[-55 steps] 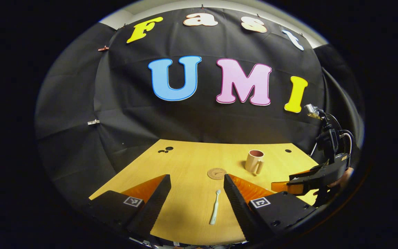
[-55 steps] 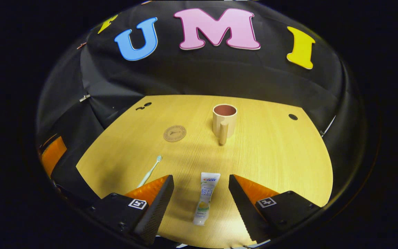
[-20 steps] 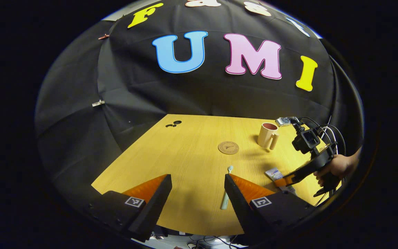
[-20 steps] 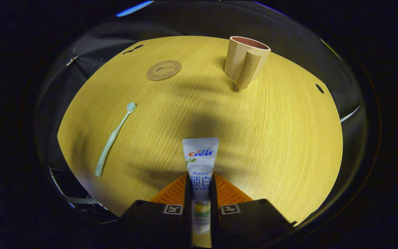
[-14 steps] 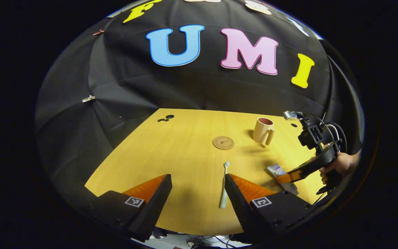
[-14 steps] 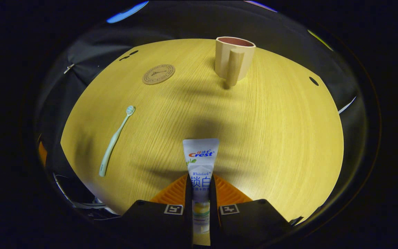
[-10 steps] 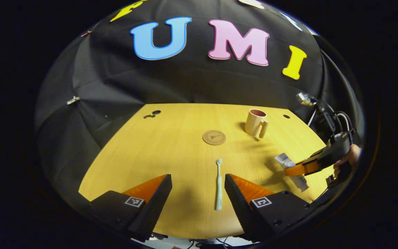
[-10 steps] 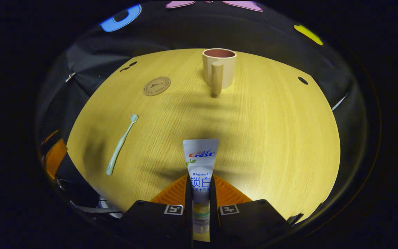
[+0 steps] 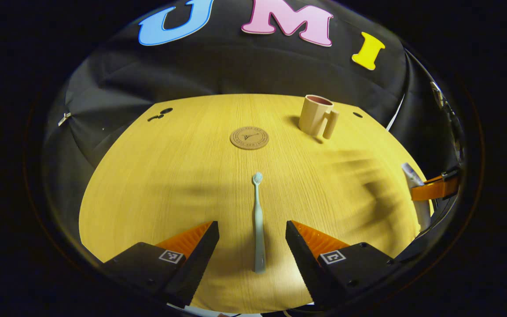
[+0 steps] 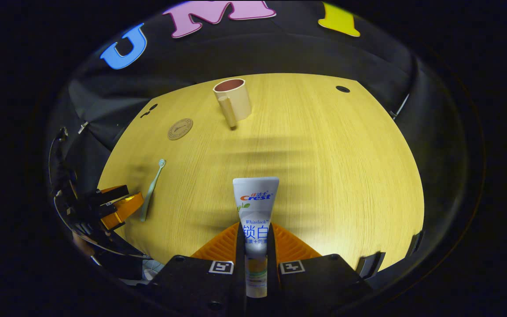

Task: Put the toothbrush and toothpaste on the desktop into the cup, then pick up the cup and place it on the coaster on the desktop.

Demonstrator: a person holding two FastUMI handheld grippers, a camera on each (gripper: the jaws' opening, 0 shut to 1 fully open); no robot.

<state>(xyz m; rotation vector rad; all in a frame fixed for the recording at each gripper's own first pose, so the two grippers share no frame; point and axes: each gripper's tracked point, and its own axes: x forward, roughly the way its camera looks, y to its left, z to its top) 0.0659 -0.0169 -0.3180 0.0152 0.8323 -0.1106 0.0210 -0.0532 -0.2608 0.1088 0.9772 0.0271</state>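
Black cloth walls close in the booth on all sides; yellow wood-grain worktop (image 9: 183, 176) has small dark holes at its far left and far right corners. Largest thing on it, the cup (image 9: 316, 116), stands upright near the far right edge, handle toward the cameras. Round coaster (image 9: 249, 138) lies left of it, well apart. Toothbrush (image 9: 258, 220) lies flat near the near edge, head pointing at the coaster.

Left claw (image 9: 252, 237) is spread wide, fingers either side of the toothbrush handle, not touching. Right claw (image 10: 255, 240) is clamped on the toothpaste (image 10: 255, 207), tube lifted off the worktop, crimped end forward.

Risks, as judgement: thin brush could slip or roll if fingers close too high; the light cup could tip if the tube catches its rim.
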